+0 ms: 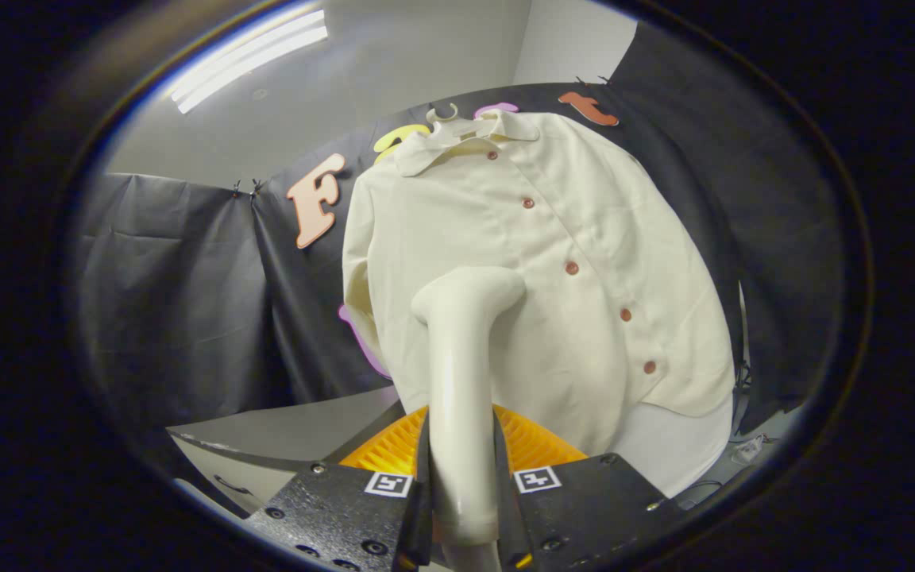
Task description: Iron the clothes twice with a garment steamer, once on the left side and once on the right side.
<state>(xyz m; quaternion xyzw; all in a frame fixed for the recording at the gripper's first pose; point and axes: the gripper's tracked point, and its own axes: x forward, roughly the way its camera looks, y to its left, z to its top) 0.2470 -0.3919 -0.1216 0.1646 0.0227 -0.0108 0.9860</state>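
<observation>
A cream button-up shirt (537,262) with reddish-brown buttons hangs on a white hanger (448,119) against the black cloth wall. My gripper (461,469) is shut on the handle of a cream garment steamer (461,357), both fingers (418,477) pressing its sides. The steamer rises straight ahead of the fingers, and its bent head (477,290) faces the shirt's front, left of the button row, about mid-height. Whether the head touches the fabric I cannot tell. The lower left part of the shirt is hidden behind the steamer.
A grey tabletop (299,429) with a white edge lies below the shirt, left of the fingers. An orange ribbed part (390,453) sits just beyond the fingers. Black cloth walls (179,302) stand on both sides. A ceiling light (247,56) glows overhead.
</observation>
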